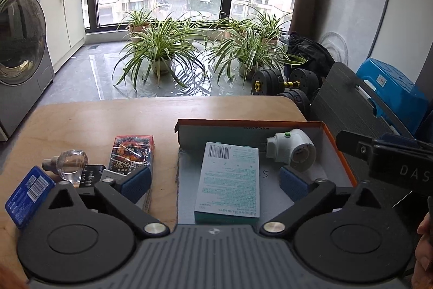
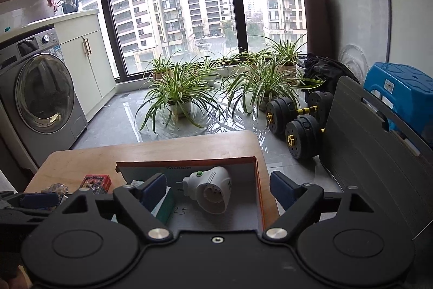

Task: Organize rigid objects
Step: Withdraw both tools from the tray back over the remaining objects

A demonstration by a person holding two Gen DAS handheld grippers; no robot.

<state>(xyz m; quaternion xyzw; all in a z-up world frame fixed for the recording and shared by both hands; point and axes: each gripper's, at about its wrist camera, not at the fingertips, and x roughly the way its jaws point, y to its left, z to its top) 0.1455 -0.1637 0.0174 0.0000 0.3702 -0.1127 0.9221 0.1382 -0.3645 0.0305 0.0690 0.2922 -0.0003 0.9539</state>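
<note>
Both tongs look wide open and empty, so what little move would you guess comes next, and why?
Probably the left tongs swing left toward the red card pack on the table. The bandage box and white plug already lie inside the cardboard box, while the pack, glass bottle and blue packet sit outside it.

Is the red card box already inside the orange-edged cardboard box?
No: in the left wrist view the red card box stands on the wooden table, outside the cardboard box and to its left.
</note>
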